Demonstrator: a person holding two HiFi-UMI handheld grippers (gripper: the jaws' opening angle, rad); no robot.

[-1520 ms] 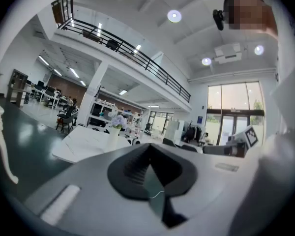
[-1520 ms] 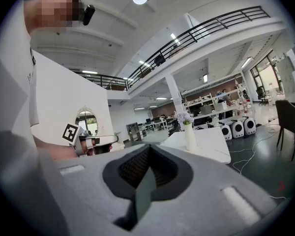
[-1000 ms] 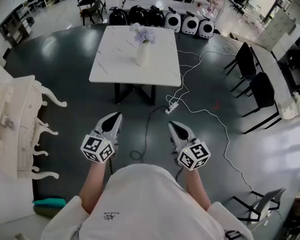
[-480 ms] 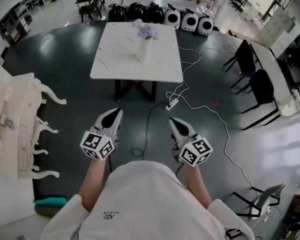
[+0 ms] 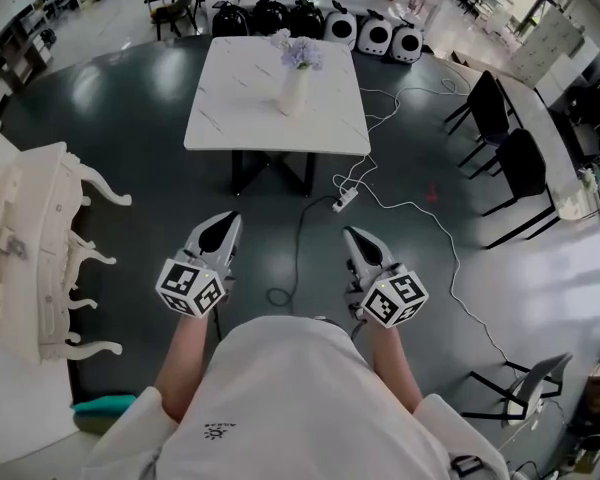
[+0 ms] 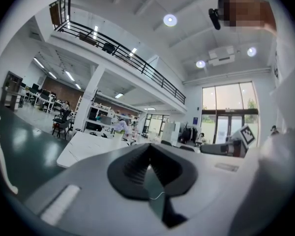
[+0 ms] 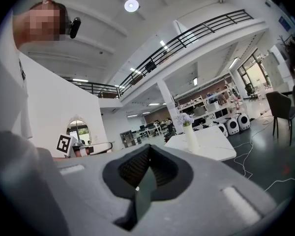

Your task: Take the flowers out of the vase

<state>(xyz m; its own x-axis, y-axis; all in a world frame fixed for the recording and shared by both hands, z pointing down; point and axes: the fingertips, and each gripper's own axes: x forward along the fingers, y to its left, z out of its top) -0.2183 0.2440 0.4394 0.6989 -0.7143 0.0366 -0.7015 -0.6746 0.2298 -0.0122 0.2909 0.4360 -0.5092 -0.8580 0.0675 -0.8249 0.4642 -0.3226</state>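
Open-plan office hall, mezzanine railing (image 6: 123, 53), chairs (image 5: 525, 163)

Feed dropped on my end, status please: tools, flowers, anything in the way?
Both shut and empty: left tool, right tool. Untouched flowers in vase, on white table ahead. Loose cable on floor before table.

In the head view, the stems of the flowers (image 5: 298, 54) are hidden inside the vase (image 5: 294, 93), and the blooms are too small to be counted. The legs of the table (image 5: 240, 108) are largely covered by its top. The white carved furniture (image 5: 30, 238) is cut off by the left edge. A teal object (image 5: 105, 405) beside a sleeve (image 5: 120, 443) cannot be identified. In the left gripper view, vase and flowers are blurred and partly covered by the left gripper (image 6: 149, 156). In the right gripper view, the table's near edge is concealed behind the right gripper (image 7: 148, 154).
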